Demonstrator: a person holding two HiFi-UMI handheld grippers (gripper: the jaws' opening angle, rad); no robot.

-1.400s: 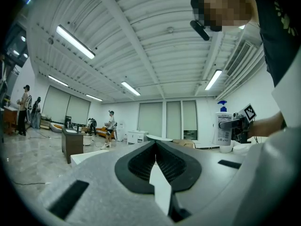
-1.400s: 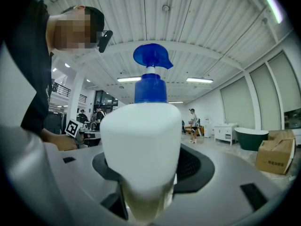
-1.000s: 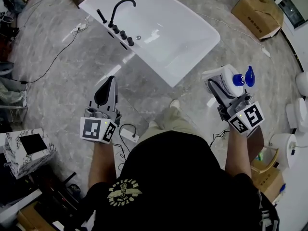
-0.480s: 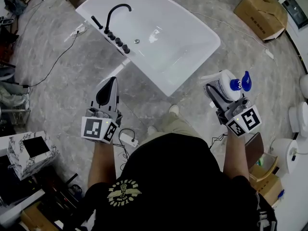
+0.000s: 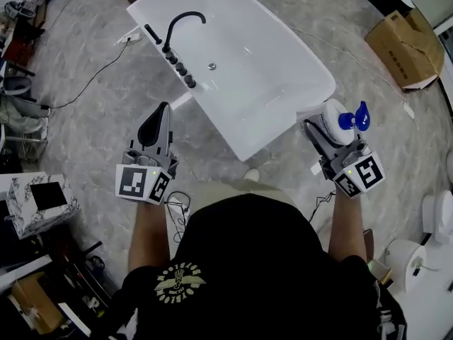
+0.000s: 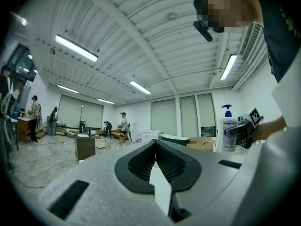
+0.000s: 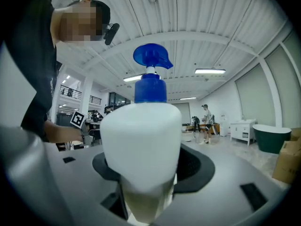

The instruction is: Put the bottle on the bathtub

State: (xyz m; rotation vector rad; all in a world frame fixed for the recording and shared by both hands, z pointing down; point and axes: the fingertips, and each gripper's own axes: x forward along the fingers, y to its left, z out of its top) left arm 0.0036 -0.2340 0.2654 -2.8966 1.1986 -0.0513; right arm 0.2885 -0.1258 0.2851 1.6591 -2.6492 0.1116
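A white pump bottle (image 5: 334, 121) with a blue pump head (image 5: 352, 118) is held in my right gripper (image 5: 318, 129), which is shut on its body; it fills the right gripper view as the bottle (image 7: 141, 145). It hangs in the air just right of the white bathtub (image 5: 283, 94), near the tub's near-right corner. My left gripper (image 5: 157, 121) is shut with nothing in it, over the floor left of the tub. In the left gripper view the bottle (image 6: 227, 133) shows far right, and my left gripper (image 6: 156, 160) has its jaws closed together.
A black curved faucet (image 5: 178, 23) with several knobs sits on the tub's left rim. A cardboard box (image 5: 405, 44) lies at the upper right. Cables and a power strip (image 5: 177, 207) lie on the marble floor. A marbled box (image 5: 39, 200) stands at the left.
The person has stepped toward the tub; the tub now lies closer to both grippers. The right gripper still holds the bottle, nearer the tub's corner.
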